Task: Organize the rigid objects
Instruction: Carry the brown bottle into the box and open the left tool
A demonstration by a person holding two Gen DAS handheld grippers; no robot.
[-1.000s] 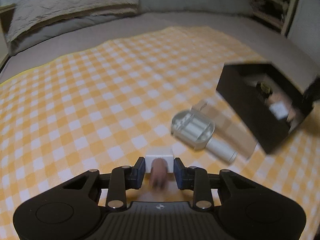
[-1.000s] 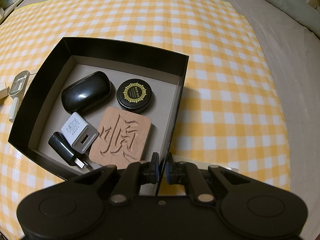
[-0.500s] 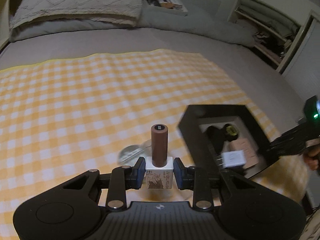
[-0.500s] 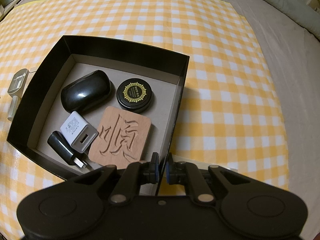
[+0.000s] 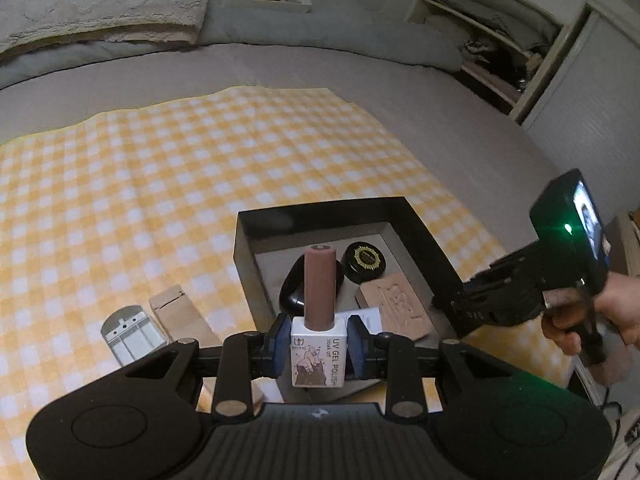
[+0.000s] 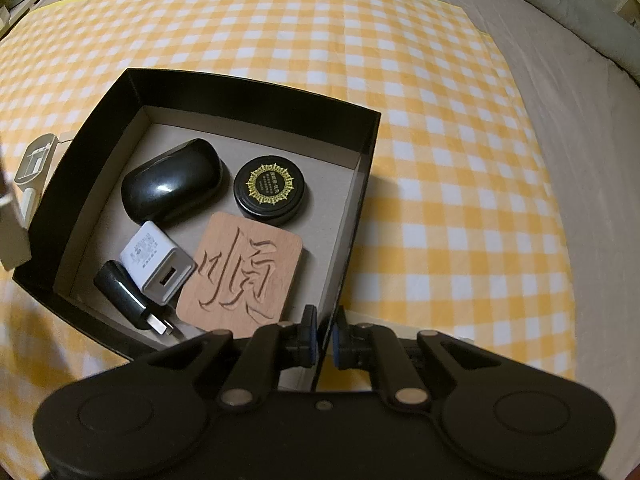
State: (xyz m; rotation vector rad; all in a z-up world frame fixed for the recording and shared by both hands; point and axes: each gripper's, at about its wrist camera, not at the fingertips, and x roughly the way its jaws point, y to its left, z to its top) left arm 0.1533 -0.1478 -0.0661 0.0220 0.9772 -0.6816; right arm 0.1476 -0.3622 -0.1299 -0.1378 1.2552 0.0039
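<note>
Your left claw (image 5: 319,346) is clamped on the white body of a gel polish bottle (image 5: 319,344), its pads pressing the two side faces. From the left wrist view, the bottle stands upright between the pads, its long axis running up through the brown cap (image 5: 319,286) and along the line the claw points. Use the black box (image 5: 320,210) as your landmark: it lies straight ahead of and below the bottle, open side up, so the cap overlaps the box's near-left part in the picture. The claw tilts steeply down toward it. I judge the next move to be a short carry forward and down into the box, where free floor shows along the far wall. Left of the box, on the checked cloth (image 5: 160,184), lie a grey oval piece (image 5: 132,334) and a cardboard piece (image 5: 180,314), not yet stowed. At the box's right edge you see your other hand (image 5: 600,316) holding the right claw.

From the right wrist view, your right claw (image 6: 325,336) is pinched on the box's near wall, one pad inside and one outside, pointing steeply down. Inside the box sit a black mouse (image 6: 172,180), a round black tin (image 6: 272,190), a carved wooden tile (image 6: 242,276), a white charger (image 6: 156,262) and a black plug (image 6: 128,296). The left hand is the one that bears the bottle, and nearer the open space.
</note>
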